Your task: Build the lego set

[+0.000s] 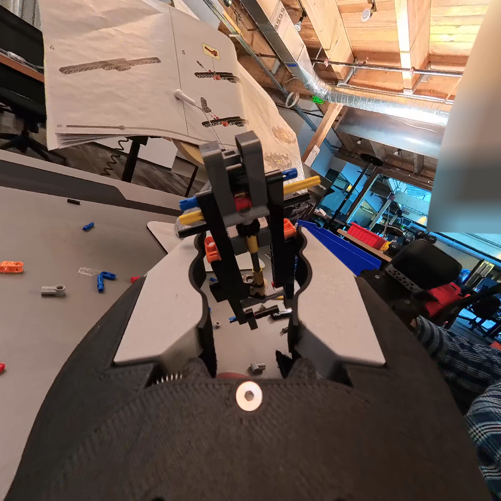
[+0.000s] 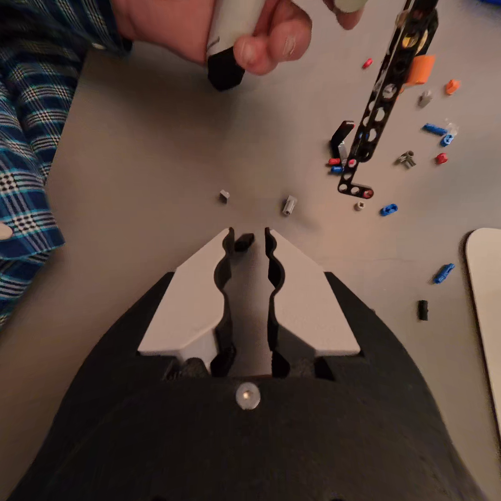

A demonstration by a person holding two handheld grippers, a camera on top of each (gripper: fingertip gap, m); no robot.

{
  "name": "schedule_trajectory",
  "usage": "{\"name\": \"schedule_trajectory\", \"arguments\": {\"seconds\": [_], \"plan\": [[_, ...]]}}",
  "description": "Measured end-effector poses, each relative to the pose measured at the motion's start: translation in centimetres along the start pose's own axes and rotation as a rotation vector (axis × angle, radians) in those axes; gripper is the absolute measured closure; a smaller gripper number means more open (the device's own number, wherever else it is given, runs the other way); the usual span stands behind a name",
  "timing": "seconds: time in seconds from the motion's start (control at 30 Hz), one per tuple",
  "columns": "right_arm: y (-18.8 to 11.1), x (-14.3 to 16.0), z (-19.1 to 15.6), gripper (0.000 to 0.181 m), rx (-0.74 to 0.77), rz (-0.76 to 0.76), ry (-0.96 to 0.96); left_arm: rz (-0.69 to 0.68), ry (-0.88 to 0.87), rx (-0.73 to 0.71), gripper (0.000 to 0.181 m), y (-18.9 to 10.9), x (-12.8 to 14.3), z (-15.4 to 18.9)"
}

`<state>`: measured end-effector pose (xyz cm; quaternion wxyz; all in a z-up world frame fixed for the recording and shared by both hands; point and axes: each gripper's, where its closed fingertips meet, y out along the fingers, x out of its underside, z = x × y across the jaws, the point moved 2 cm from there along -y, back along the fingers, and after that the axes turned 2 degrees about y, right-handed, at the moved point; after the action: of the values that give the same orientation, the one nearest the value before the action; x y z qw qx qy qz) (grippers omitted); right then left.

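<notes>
My left gripper is shut on a partly built lego model of black beams, a grey frame, yellow axles, blue pins and orange connectors, and holds it upright above the grey table. The model also shows at the top right of the right wrist view. My right gripper points down at the table with its jaws a little apart. A small black pin lies between the tips, against the left fingertip and clear of the right one.
Loose pieces lie scattered: a grey pin, blue pins, an orange connector, a grey connector. An open instruction booklet stands behind. A blue bin and a white board are to the right. A hand holds the left gripper.
</notes>
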<state>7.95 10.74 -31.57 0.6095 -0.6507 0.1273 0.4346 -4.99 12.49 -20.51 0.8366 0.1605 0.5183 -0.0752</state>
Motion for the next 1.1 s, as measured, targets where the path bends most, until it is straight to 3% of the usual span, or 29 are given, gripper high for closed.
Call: {"name": "schedule_trajectory", "arguments": {"seconds": [0.13, 0.23, 0.3, 0.4, 0.5, 0.67, 0.77, 0.93, 1.1], "plan": [[-1.7, -1.8, 0.3, 0.156, 0.023, 0.116, 0.017, 0.015, 0.015, 0.008, 0.117, 0.0, -0.2, 0.5], [-4.4, -6.2, 2.4, 0.152, 0.191, 0.298, -0.005, 0.027, 0.02, 0.022, 0.117, 0.4, -0.4, 1.1], [-4.9, -8.2, 3.4, 0.145, 0.28, 0.339, -0.015, 0.036, 0.011, 0.037, 0.117, 0.7, -0.5, 1.7], [-4.6, -9.6, 4.3, 0.149, 0.442, 0.322, -0.158, 0.048, 0.013, 0.06, 0.117, 0.9, -0.6, 2.7], [-3.6, -9.9, 4.3, 0.17, 0.5, 0.269, -0.26, 0.064, 0.002, 0.084, 0.117, 0.9, -1.0, 3.3], [-5.0, -10.2, 5.0, 0.175, 0.619, 0.295, -0.383, 0.058, -0.007, 0.134, 0.116, 0.9, -1.2, 4.0], [-6.5, -10.3, 5.6, 0.177, 0.692, 0.306, -0.466, 0.003, -0.016, 0.171, 0.093, 1.2, -1.1, 4.4], [-8.2, -10.4, 6.1, 0.178, 0.768, 0.311, -0.587, -0.045, -0.074, 0.24, 0.088, 0.8, -1.1, 4.9], [-8.7, -10.9, 5.9, 0.177, 0.828, 0.291, -0.744, -0.165, -0.239, 0.36, 0.077, -0.2, -0.8, 6.1]]}}
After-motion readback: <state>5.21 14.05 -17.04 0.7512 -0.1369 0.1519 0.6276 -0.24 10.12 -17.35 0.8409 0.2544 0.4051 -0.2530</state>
